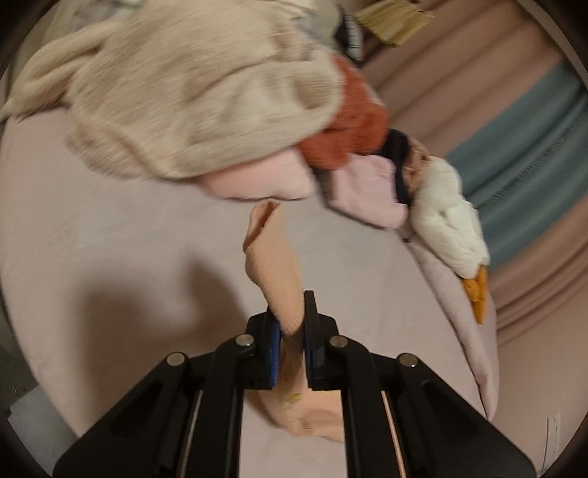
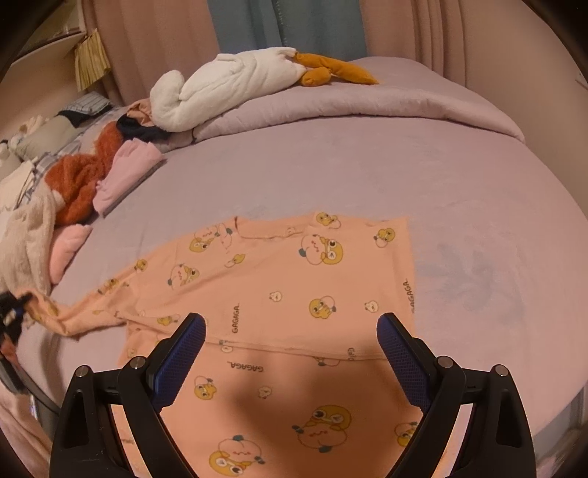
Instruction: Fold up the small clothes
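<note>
A peach shirt [image 2: 294, 294] printed with cartoon ducks lies flat on the mauve bed sheet [image 2: 477, 220], with one long sleeve stretched out to the left. My left gripper [image 1: 292, 320] is shut on that sleeve [image 1: 273, 257] near its cuff and holds it lifted off the sheet. The same gripper shows blurred at the left edge of the right wrist view [image 2: 11, 316]. My right gripper [image 2: 290, 318] is open, hovering over the shirt's lower body with nothing between its fingers.
A heap of clothes lies at the bed's left side: a beige fuzzy garment [image 1: 191, 103], a rust-orange one [image 2: 84, 176] and pink pieces [image 2: 125, 172]. A white plush goose [image 2: 228, 84] rests on a rolled quilt [image 2: 367, 106] at the back. Curtains [image 2: 286, 25] hang behind.
</note>
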The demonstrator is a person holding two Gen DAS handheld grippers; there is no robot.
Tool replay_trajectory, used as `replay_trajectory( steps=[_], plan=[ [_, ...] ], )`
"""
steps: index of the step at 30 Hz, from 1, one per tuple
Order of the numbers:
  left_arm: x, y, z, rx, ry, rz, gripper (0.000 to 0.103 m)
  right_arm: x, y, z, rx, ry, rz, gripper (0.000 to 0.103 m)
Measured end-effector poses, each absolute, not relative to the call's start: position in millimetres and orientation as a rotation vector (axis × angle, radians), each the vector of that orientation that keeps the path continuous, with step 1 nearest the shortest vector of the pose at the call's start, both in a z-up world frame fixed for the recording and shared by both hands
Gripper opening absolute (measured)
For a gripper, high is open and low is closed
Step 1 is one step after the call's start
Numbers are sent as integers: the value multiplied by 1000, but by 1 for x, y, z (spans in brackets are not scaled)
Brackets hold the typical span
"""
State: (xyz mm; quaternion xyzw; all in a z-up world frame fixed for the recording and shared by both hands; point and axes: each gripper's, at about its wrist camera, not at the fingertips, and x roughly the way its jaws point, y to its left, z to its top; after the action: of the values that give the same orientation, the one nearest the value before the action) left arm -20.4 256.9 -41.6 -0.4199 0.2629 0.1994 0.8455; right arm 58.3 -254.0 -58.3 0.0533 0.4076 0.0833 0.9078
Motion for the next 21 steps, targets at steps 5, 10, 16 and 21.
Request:
replay_trajectory(
  steps=[5, 10, 16, 21],
  plan=[
    [5, 220, -20, -814, 555, 340, 9, 57, -259, -58, 129, 831, 169, 94],
    [29, 183, -13, -777, 590, 239, 9, 56, -264, -61, 146, 836, 166, 94],
    [54, 127, -3, -692, 637, 107, 9, 54, -272, -61, 165, 829, 154, 94],
    [71, 81, -4, -615, 689, 20, 9, 54, -277, -62, 178, 829, 149, 94]
  ],
)
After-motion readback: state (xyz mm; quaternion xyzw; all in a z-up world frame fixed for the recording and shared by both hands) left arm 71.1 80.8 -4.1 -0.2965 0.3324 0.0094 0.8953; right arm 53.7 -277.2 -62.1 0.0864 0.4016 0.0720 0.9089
